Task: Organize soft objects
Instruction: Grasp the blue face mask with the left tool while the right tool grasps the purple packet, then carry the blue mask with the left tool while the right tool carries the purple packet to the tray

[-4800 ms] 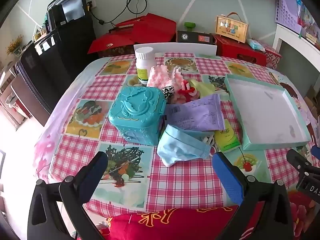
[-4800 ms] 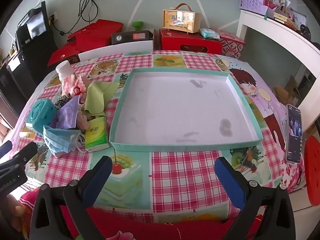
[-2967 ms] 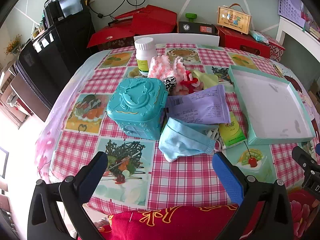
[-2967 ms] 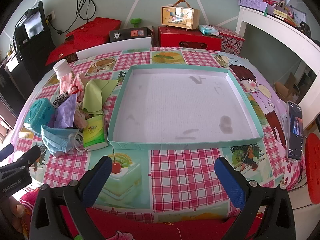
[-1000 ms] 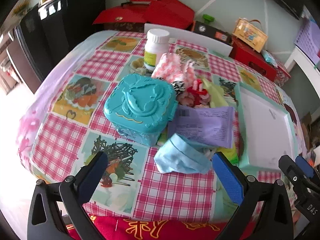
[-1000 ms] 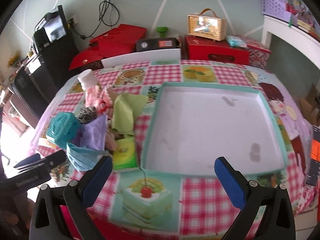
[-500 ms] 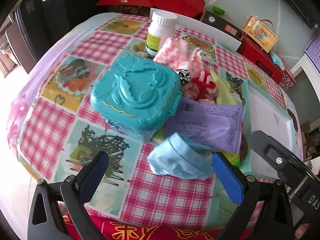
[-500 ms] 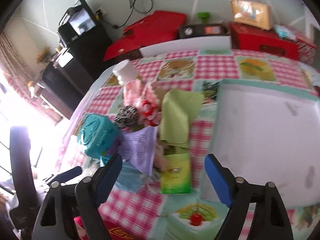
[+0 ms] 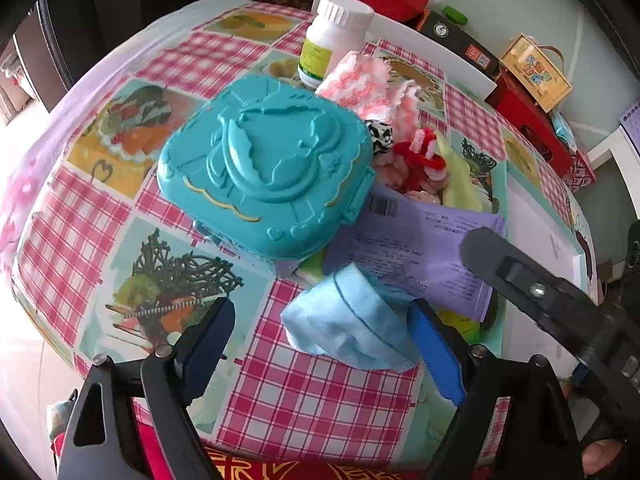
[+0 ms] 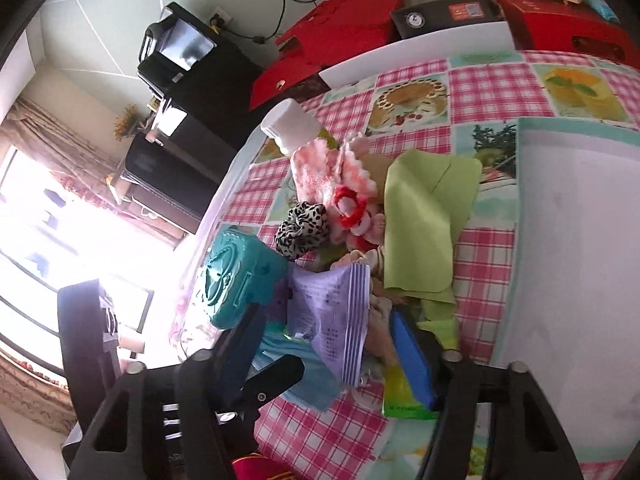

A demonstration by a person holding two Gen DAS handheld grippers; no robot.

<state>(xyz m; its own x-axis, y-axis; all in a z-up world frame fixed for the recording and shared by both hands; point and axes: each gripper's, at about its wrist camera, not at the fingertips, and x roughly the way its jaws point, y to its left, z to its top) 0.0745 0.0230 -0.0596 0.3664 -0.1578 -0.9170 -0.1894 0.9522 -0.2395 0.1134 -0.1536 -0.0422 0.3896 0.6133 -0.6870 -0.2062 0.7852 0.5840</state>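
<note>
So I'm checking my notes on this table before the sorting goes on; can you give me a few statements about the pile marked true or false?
1. The purple packet lies partly over the blue face mask. True.
2. The white bottle lies on its side. False: it stands upright behind the pink knitted cloth.
3. The teal plastic case is open. False: its lid is shut.
4. The right gripper has the purple packet between its closing jaws. True.
5. The left gripper holds the face mask off the table. False: the mask lies on the tablecloth, jaws closing around it.
</note>
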